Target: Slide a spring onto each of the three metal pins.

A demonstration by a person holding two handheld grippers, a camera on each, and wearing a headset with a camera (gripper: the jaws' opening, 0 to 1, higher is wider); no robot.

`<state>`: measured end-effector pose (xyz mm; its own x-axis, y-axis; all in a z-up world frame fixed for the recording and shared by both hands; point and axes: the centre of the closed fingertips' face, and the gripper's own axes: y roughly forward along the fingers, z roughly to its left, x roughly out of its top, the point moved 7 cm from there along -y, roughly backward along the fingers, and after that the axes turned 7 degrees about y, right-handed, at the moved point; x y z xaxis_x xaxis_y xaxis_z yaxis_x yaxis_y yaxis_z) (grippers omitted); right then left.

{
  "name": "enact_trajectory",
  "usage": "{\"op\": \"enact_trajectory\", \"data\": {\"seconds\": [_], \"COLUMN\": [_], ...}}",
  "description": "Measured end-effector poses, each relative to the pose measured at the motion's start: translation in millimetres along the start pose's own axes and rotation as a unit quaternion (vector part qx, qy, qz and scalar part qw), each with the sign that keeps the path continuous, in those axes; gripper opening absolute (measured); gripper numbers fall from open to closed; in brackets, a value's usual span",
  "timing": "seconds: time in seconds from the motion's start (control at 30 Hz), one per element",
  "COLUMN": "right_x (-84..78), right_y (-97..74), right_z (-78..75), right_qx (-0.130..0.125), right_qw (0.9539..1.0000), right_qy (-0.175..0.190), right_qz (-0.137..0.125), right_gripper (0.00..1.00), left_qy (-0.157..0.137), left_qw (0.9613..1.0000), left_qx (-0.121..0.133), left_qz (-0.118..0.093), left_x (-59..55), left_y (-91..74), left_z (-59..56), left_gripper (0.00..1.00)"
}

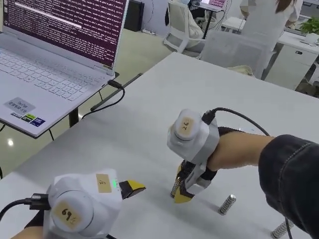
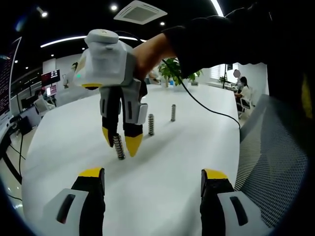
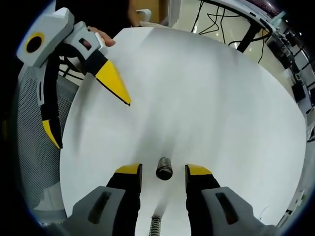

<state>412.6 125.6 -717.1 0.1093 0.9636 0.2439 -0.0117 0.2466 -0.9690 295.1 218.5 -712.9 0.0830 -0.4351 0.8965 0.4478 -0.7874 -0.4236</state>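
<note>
- The left gripper (image 2: 152, 173) is nearest, low over the white worktop (image 1: 149, 124). Its two yellow-tipped jaws are spread wide, with nothing between them.
- Straight ahead of those jaws, the right gripper (image 1: 181, 194) points down at the worktop in a person's hand (image 1: 234, 149).
- The right jaws are released. One sits on each side of an upright spring (image 3: 164, 168), and in the right gripper view there is a gap on both sides of it.
- I count three springs in all, each standing upright on the worktop. I cannot make out the pins inside the coils.
- The second spring (image 1: 228, 204) stands near the right jaws, outside them. The third spring (image 1: 281, 229) is further along the same line. Seen from the left jaws, the three run in a row leading away.
- Beyond both pairs of jaws, one black cable (image 1: 107, 102) trails off the worktop edge.
- It runs towards one open laptop (image 1: 50, 74) on a separate stand, whose screen is full of text.
- Well beyond the jaws, across the room, there is a white chair (image 1: 182, 25), and a person in white (image 1: 269, 20) stands at another desk.
</note>
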Motion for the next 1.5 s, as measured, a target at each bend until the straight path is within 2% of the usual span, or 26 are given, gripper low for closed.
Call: {"op": "enact_trajectory", "data": {"seconds": [0.47,0.83,1.0,1.13,1.2,1.27,1.5], "right_x": [-10.8,-23.0,-28.5,-33.1,-37.5,-40.7,-54.1], "right_y": [-7.1,-14.0,-19.0,-22.2,-24.5,-27.9,-45.0], "right_z": [-0.3,1.3,2.1,3.2,3.4,2.3,1.3], "right_qx": [-0.008,-0.026,-0.034,-0.036,-0.04,-0.053,-0.068], "right_qw": [0.999,0.9957,0.9926,0.9885,0.9873,0.9849,0.979], "right_qy": [0.036,0.063,0.078,0.097,0.102,0.108,0.127], "right_qz": [-0.027,-0.063,-0.086,-0.11,-0.114,-0.124,-0.144], "right_gripper": [0.55,0.81,0.86,0.93,0.96,1.0,1.0], "left_qy": [0.005,0.011,0.014,0.014,0.015,0.015,0.017], "left_qw": [1.0,0.9999,0.9998,0.9998,0.9998,0.9998,0.9998], "left_qx": [-0.002,-0.005,-0.008,-0.008,-0.009,-0.009,-0.011], "left_qz": [0.005,0.007,0.008,0.008,0.008,0.007,0.007], "left_x": [2.0,5.6,7.4,8.0,8.8,9.3,10.9], "left_y": [1.1,2.4,4.3,5.4,5.9,6.3,7.1], "left_z": [-0.3,0.0,-1.1,-1.7,-2.0,-2.2,-2.7], "left_gripper": [0.77,0.77,0.77,0.77,0.77,0.77,0.77]}}
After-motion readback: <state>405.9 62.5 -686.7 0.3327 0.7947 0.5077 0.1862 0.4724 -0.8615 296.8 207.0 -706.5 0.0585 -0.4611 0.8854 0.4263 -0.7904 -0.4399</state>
